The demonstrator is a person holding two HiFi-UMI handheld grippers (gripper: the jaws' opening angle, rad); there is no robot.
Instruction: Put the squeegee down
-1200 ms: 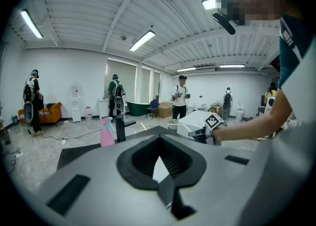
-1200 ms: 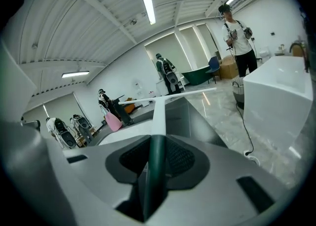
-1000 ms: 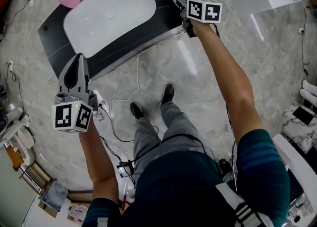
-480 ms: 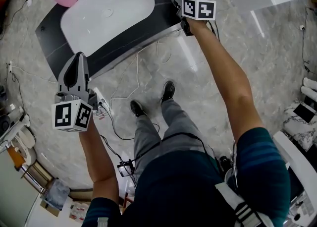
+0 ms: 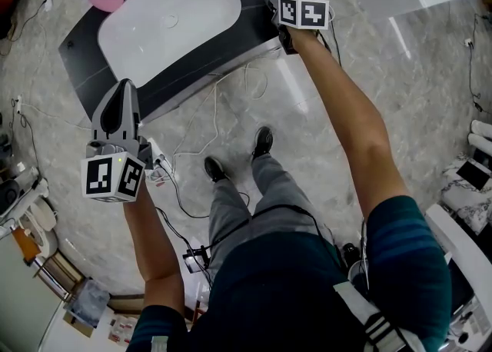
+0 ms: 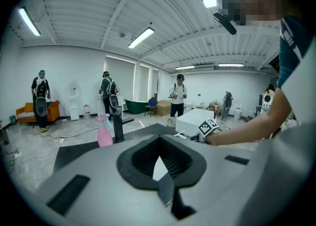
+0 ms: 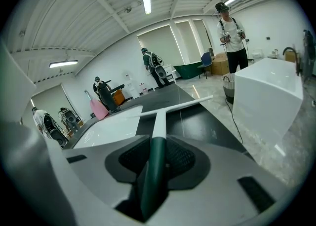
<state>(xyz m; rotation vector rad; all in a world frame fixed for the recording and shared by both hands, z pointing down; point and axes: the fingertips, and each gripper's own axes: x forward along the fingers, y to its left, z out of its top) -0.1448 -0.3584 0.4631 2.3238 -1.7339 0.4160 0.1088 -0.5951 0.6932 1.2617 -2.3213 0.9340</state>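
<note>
Right claw (image 5: 272,0) lowered, opening; squeegee (image 7: 158,120) handle between jaws

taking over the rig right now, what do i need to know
Right gripper: jaws opening, squeegee handle between them, blade out over the black counter beside the white basin.
Left gripper: shut, empty, off to the side over the floor.
Done: squeegee is at the counter.
Left: finish letting go, then probably draw the right gripper back. Whether the blade touches the counter cannot be told.
</note>
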